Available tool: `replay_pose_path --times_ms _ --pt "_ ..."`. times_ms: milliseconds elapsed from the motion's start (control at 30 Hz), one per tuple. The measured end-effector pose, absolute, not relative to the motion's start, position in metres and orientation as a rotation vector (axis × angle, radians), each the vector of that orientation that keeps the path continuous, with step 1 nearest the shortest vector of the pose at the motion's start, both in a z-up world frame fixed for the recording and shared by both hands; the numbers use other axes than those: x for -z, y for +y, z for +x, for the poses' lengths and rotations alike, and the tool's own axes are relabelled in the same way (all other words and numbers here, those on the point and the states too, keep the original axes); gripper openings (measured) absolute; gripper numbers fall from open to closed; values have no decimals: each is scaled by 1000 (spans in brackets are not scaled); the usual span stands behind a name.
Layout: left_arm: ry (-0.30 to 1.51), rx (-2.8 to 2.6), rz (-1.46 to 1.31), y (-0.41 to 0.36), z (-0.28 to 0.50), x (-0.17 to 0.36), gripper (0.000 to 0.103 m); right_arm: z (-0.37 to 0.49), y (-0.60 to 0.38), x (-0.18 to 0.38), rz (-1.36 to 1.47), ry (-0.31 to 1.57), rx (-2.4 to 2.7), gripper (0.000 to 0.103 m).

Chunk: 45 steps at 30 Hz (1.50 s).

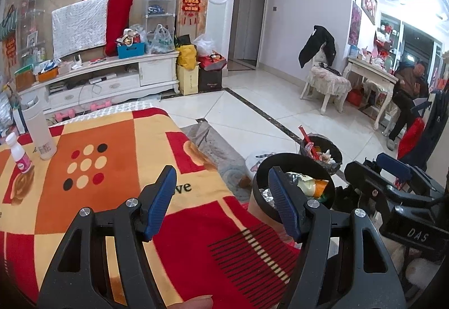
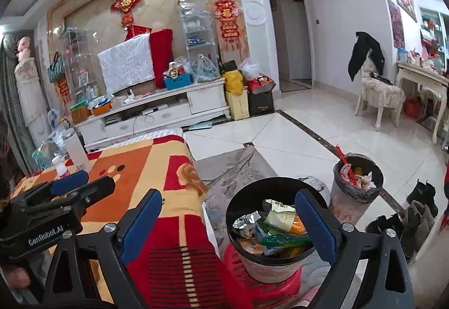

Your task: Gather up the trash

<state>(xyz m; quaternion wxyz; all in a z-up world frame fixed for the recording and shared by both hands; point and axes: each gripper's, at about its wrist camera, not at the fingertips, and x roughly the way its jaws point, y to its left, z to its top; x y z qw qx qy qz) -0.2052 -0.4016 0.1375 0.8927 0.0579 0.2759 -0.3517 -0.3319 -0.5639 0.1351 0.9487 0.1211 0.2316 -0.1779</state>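
Note:
A black-rimmed bin [image 2: 276,227] full of wrappers and packets stands on a red plastic stool [image 2: 263,281] beside the table; it also shows in the left wrist view [image 1: 294,185]. My right gripper [image 2: 228,217] is open and empty, hovering near the bin's rim. My left gripper [image 1: 223,202] is open and empty above the table's right edge, left of the bin. A small pink-labelled bottle [image 1: 19,153] and a tall white bottle [image 1: 39,130] stand at the table's far left.
The table wears an orange, red and cream blanket [image 1: 112,168]. A second full bin [image 2: 357,182] stands on the floor beyond the first. Boots [image 2: 415,213] sit at the right. A TV cabinet [image 2: 157,112] lines the far wall. A person [image 1: 407,95] sits at far right.

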Motion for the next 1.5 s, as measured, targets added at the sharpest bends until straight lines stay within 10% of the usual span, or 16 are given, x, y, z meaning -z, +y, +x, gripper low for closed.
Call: replay_pose_path --times_ms 1500 --pt "648 751 96 -399 -203 -122 67 -321 -561 -123 254 534 374 95"
